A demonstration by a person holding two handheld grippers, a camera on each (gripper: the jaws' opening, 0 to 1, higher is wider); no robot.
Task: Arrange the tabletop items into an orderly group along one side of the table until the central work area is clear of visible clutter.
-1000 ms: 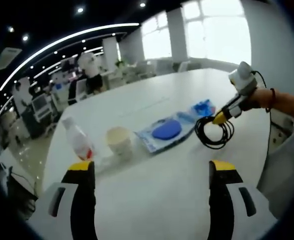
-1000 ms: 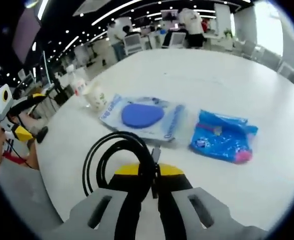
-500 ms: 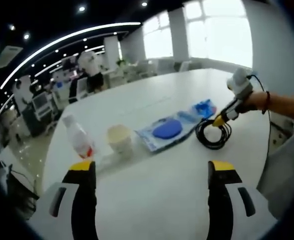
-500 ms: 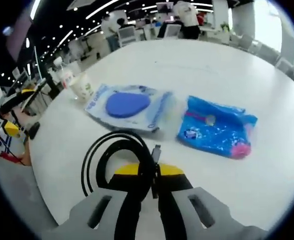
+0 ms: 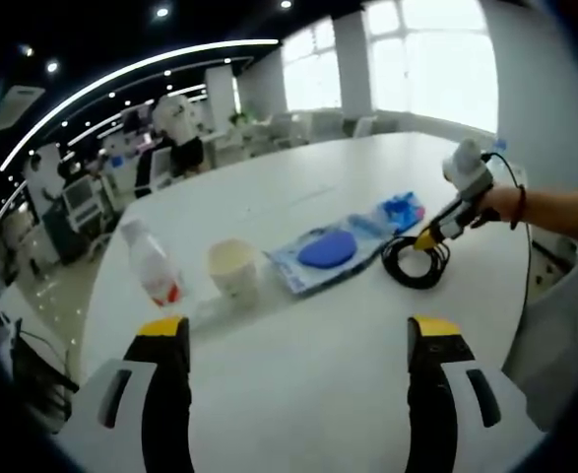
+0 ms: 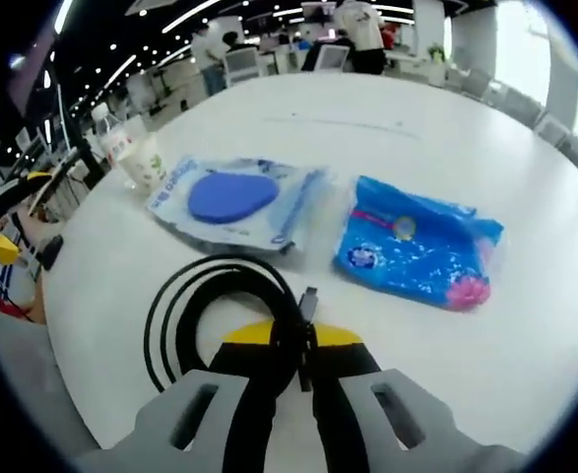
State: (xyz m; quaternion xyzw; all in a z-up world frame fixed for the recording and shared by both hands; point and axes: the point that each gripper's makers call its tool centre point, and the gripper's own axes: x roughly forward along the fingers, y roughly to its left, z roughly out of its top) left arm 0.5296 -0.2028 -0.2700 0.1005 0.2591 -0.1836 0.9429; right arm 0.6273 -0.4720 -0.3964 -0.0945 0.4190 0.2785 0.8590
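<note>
A coiled black cable (image 6: 215,307) hangs in my right gripper (image 6: 293,340), which is shut on it just above the white table (image 6: 525,325). Beyond it lie a clear packet with a blue pad (image 6: 231,197) and a bright blue packet (image 6: 417,251). A paper cup (image 6: 147,163) and a plastic bottle (image 6: 111,141) stand further left. In the left gripper view my left gripper (image 5: 293,345) is open over bare table, with the bottle (image 5: 153,266), cup (image 5: 234,271), blue pad packet (image 5: 328,251), blue packet (image 5: 399,212) and cable (image 5: 412,261) ahead, and the right gripper (image 5: 431,236) held by a hand.
The table (image 5: 298,384) is round and white, its near edge close to my left gripper. Beyond it are office desks, chairs and standing people (image 5: 175,133). Bright windows (image 5: 426,69) fill the far right.
My right gripper has carried the cable a little further over the table towards the two packets. The left gripper has barely moved.
</note>
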